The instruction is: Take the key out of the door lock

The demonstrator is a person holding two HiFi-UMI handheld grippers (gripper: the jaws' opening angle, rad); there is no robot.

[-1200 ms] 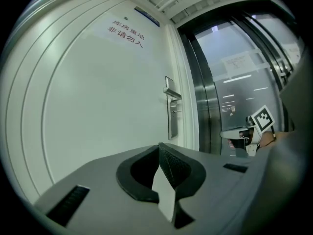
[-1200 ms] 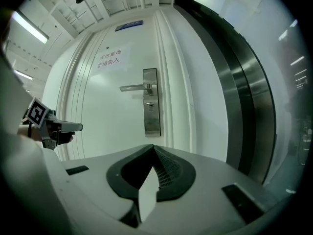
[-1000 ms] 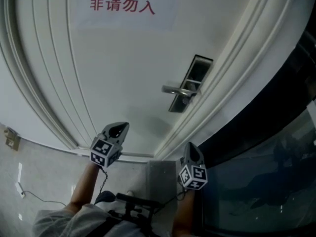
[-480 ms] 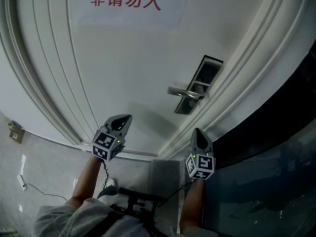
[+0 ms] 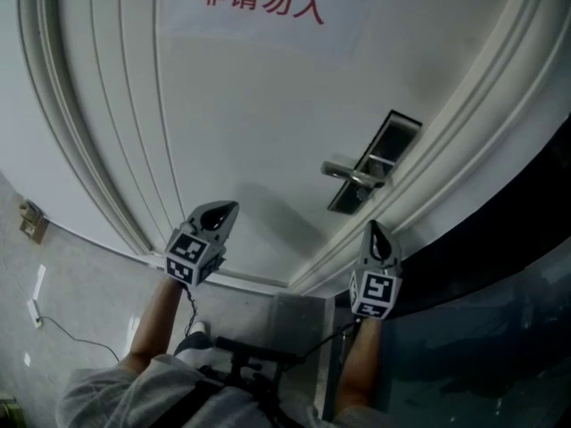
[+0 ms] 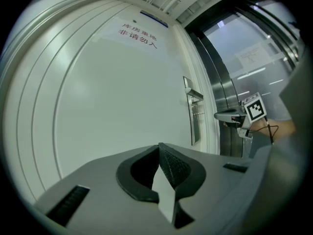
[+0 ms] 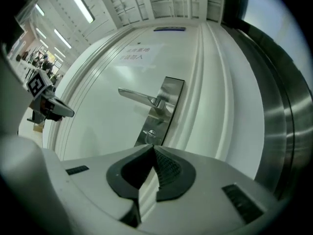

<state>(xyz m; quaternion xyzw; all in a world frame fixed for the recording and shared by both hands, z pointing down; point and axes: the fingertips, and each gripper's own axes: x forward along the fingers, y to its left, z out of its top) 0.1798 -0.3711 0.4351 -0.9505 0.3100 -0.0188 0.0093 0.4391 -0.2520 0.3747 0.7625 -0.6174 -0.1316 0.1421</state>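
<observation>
Key (image 7: 149, 133) visible in right gripper view, not head view; left claw (image 6: 159, 146), right claw (image 7: 153, 147) closed, empty.

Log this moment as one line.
right gripper: shut, empty, short of lock | left gripper: shut, empty, off door | door handle: untouched
</observation>
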